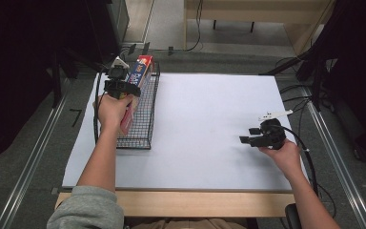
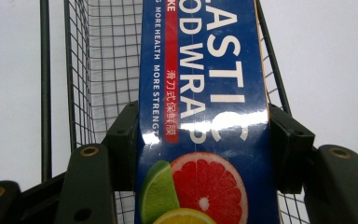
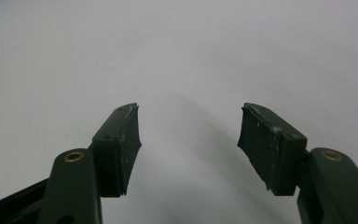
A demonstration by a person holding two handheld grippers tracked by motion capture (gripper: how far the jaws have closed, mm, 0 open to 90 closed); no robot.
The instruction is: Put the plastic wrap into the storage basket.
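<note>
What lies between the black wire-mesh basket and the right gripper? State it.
Only bare white table sheet lies between the black wire-mesh basket and the right gripper, seen in the high view.

I'm seeing the wire basket (image 1: 145, 119) sitting at the bench's (image 1: 205, 124) left edge. The plastic wrap box (image 1: 140, 71) is standing in it, between my left hand-held gripper's (image 1: 122, 88) jaws. My right hand-held gripper (image 1: 250, 136) is hovering well apart, over the bench's right side.

The plastic wrap box (image 2: 205, 116) was glossy printed cardboard; the basket (image 1: 145, 114) was thin dark wire mesh; matt white paper covered the wooden bench (image 1: 209, 124).
</note>
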